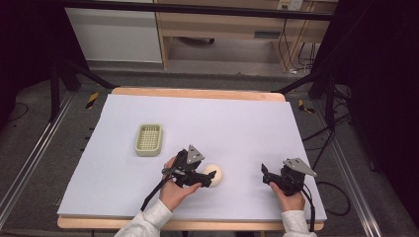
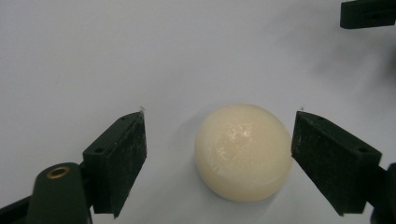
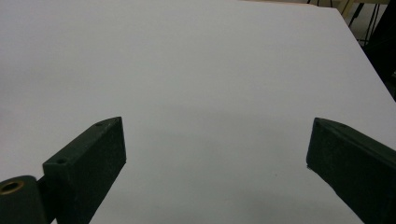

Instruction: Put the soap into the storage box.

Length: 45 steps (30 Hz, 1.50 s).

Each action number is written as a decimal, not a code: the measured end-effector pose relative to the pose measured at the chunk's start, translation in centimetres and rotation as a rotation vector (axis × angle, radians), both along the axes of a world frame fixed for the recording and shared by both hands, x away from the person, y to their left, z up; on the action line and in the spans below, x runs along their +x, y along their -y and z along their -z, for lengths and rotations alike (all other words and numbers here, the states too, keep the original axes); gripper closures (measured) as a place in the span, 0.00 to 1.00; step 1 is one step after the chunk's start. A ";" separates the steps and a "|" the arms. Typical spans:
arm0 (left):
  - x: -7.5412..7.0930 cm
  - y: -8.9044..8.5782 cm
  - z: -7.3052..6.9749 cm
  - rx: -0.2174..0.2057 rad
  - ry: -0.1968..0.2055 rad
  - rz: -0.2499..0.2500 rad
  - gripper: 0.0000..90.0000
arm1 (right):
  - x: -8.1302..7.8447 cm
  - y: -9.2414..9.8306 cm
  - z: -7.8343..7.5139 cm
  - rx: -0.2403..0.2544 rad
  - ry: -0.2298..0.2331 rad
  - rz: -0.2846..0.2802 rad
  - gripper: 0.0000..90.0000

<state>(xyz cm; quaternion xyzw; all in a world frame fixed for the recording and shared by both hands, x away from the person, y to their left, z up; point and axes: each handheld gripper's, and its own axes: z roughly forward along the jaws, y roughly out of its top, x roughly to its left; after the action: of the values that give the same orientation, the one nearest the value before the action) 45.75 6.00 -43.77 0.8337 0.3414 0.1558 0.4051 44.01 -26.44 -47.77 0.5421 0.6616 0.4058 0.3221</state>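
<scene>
A single round, cream-coloured soap bar [image 1: 213,174] lies on the pale surface [image 1: 247,123], and the left gripper [image 1: 210,178] straddles it with its jaws spread. In the left gripper view the soap bar [image 2: 243,151] sits between the two black pads — the right-hand pad looks just beside its edge, perhaps grazing it, while the other stands clearly apart, so nothing is pressing on it. I take this to be the reach-and-grasp step: the gripper is in position around the soap bar, not yet closed on it. The next move, as I judge it, calls for centring the jaws a little so both pads meet the rounded sides evenly, then closing gently, since the glossy curved surface could slip out sideways.

The right gripper [image 1: 267,174] rests well to the right of the soap bar, held low over bare surface, its jaws wide apart with nothing between them.

Beyond and to the left of the soap bar sits one small pale-green slotted soap dish [image 1: 148,139] — the likely destination, by my guess.

Counted: one soap bar, one soap dish, two grippers, one in each of the person's hands.
</scene>
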 end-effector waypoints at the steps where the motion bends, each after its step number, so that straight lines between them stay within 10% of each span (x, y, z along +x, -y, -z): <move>1: 0.0 0.0 0.0 0.000 0.000 0.000 0.20 | 0.0 0.0 0.0 0.000 0.000 0.000 0.06; 45: 1.0 3.4 3.5 0.118 -0.089 0.047 0.26 | 0.1 -0.3 0.6 -0.008 -0.016 -0.006 0.07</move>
<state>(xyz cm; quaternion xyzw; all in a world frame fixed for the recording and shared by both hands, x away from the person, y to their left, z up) 46.73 2.64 -47.30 0.8702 0.3295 0.1286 0.3431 44.08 -26.10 -48.40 0.5419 0.6674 0.3999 0.3179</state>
